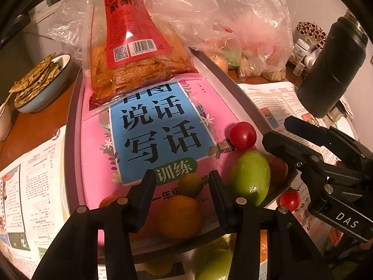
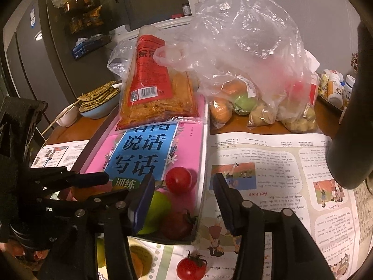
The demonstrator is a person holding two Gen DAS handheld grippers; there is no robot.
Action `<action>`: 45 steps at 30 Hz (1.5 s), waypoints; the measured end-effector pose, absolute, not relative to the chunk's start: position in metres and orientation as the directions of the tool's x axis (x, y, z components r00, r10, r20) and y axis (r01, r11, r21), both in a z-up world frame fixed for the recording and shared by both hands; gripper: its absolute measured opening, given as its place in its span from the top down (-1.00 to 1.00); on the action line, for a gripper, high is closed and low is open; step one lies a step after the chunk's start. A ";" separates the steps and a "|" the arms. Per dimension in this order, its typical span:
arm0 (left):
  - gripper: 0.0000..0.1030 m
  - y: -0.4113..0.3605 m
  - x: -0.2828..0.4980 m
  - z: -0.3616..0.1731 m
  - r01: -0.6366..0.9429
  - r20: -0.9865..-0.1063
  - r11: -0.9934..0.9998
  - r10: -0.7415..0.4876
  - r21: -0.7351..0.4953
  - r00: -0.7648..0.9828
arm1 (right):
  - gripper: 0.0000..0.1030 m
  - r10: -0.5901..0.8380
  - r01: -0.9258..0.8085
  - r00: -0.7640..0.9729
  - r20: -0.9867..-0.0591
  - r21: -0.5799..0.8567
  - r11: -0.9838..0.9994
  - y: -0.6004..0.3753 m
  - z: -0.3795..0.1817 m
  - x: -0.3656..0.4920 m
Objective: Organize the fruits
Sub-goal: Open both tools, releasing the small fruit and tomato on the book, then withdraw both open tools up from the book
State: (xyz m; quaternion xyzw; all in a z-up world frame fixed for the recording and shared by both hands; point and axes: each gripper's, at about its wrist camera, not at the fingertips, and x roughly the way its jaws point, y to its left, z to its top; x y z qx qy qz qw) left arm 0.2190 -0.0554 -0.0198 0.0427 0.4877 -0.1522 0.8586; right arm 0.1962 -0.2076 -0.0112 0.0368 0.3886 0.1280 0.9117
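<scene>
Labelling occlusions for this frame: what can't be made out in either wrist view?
- Contents of the clear plastic bag: right wrist view, crinkled film blurs the fruit inside.
- Dark red tomato in the tray corner: right wrist view, shadowed; left wrist view, mostly behind the green oval fruit.
- Green round fruit below the tray: left wrist view, blurred, cut by the bottom edge.
- Orange fruit: left wrist view, behind the left gripper.

Dim warm light, grey wall (image 2: pixel 326 23), dark fridge (image 2: pixel 35 53), wooden table (image 2: pixel 70 133)

- I work in a home kitchen: a grey refrigerator (image 2: pixel 35 53) stands behind the wooden table (image 2: pixel 70 133).
- A bowl of flatbreads (image 2: pixel 100 102), bagged groceries (image 2: pixel 251 74) and medicine bottles (image 2: pixel 335 88) crowd it.
</scene>
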 end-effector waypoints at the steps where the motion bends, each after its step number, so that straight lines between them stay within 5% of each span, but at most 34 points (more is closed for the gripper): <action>1: 0.01 -0.054 0.218 -0.019 0.300 -0.849 0.951 -0.221 -0.077 0.480 | -0.03 0.264 -0.204 0.665 -0.699 0.171 0.964 -0.208 -0.011 0.195; 10: -0.11 -0.043 0.212 -0.003 0.271 -0.822 0.957 -0.233 -0.099 0.520 | -0.15 0.275 -0.204 0.674 -0.685 0.184 0.961 -0.212 -0.010 0.186; 14: -0.33 -0.036 0.208 0.007 0.244 -0.804 0.966 -0.216 -0.092 0.554 | -0.17 0.279 -0.208 0.680 -0.678 0.186 0.960 -0.212 -0.007 0.183; 28: -0.37 0.001 0.182 0.042 0.169 -0.754 0.980 -0.192 -0.109 0.628 | -0.41 0.296 -0.242 0.707 -0.642 0.174 0.955 -0.208 0.010 0.161; 45: -0.37 0.007 0.145 0.051 0.201 -0.742 0.972 -0.224 -0.123 0.631 | -0.42 0.328 -0.310 0.714 -0.618 0.141 0.940 -0.199 0.021 0.126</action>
